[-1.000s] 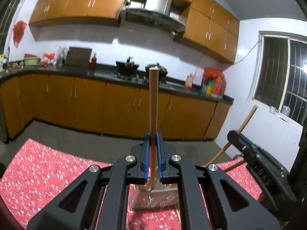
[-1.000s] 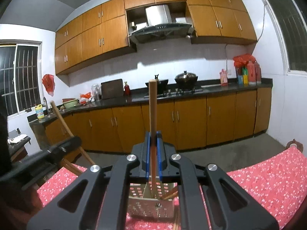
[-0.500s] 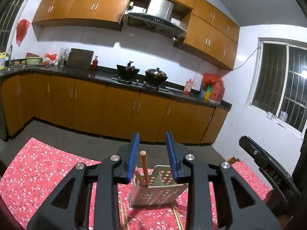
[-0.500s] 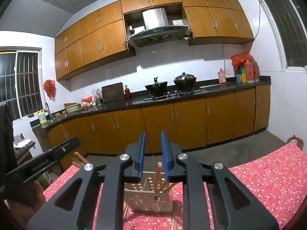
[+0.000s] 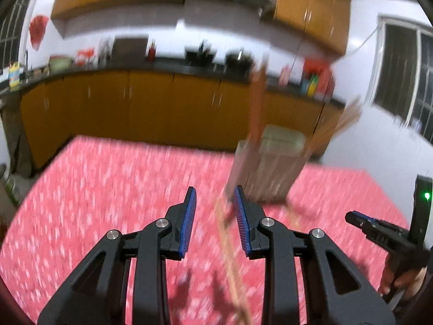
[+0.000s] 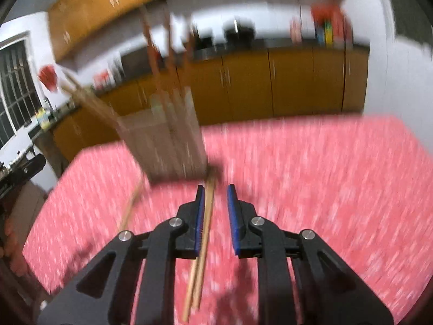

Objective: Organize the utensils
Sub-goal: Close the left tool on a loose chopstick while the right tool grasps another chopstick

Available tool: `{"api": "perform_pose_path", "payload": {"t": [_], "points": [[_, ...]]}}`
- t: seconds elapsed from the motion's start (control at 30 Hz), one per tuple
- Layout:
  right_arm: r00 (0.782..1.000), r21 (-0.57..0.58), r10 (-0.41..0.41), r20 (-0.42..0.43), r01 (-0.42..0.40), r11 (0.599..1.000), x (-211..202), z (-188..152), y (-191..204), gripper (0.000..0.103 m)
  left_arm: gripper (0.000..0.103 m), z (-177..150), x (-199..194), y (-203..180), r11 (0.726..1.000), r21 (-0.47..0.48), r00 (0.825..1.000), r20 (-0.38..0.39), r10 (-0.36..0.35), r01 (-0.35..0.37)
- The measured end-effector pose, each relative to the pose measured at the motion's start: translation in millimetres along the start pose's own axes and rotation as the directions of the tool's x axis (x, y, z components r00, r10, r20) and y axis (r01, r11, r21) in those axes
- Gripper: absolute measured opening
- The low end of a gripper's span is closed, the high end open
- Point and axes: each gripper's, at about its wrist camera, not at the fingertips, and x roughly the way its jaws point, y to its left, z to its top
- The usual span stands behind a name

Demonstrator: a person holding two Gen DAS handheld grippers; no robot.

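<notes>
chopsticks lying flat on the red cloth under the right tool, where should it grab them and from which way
Probably around mid-length, coming from above. The chopsticks lie flat on the tablecloth, running lengthwise between the open pads of the right tool, so the fingers would straddle them crosswise. Their far ends sit near the utensil holder; gripping away from it looks safer.

I'm counting one perforated holder [image 6: 165, 146], three chopsticks standing in it [image 6: 151, 51], and two chopsticks lying [image 6: 201, 243] between my right tool's [image 6: 215, 189] blades; blur is hiding the rest.
</notes>
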Motion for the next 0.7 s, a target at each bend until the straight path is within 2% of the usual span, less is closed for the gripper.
{"api": "perform_pose_path", "payload": {"t": [0.07,0.2,0.4,0.57,0.7], "points": [[0.998,0.005,0.007,-0.067,-0.007,1.0,17.0,-15.7,0.8,0.018,0.029,-16.7,10.6,4.5,1.0,-0.002,0.998,-0.059,0.006,-0.006],[0.992,-0.016,0.019,-0.122,-0.021,1.0,33.9,-33.0,10.2,0.018,0.029,-42.3,25.1,7.5,1.0,-0.001,0.99,-0.138,0.003,-0.003],[0.987,-0.065,-0.005,-0.158,-0.006,0.998,45.0,-39.5,22.5,0.016,0.029,-62.4,34.1,6.1,1.0,-0.014,0.98,-0.199,-0.01,0.008],[0.987,-0.085,-0.054,-0.152,0.041,0.996,48.3,-37.6,20.8,0.012,0.029,-69.2,39.2,2.9,0.999,-0.023,0.973,-0.228,-0.027,0.022],[0.988,-0.106,-0.063,-0.143,0.048,0.993,48.0,-40.5,21.7,0.011,0.029,-73.0,44.1,-0.5,0.999,-0.03,0.968,-0.248,-0.047,0.041]]}}
